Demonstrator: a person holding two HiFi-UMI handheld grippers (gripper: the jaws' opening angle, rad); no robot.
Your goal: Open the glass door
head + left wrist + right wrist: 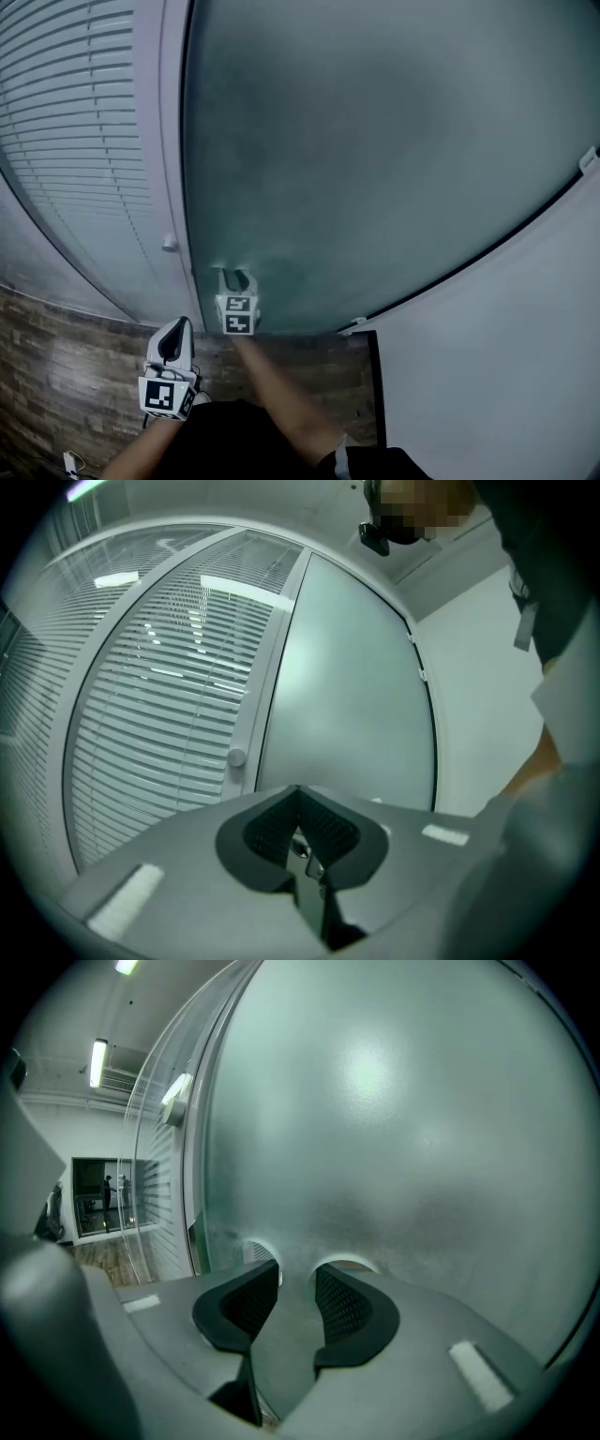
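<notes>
A: The right gripper (237, 276) is up at the tall frosted grey-green glass door (375, 159), centre of the head view. Jaws apart, nothing between them, tips at the glass.

B: Its upright edge lies just left of those jaws, running top to bottom. The left gripper (178, 330), jaws together, hangs lower left, farther off. Smooth, cloudy surface, no handle in view.

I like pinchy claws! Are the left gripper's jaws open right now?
No, the left gripper has its jaws pressed together, with nothing between them.
</notes>
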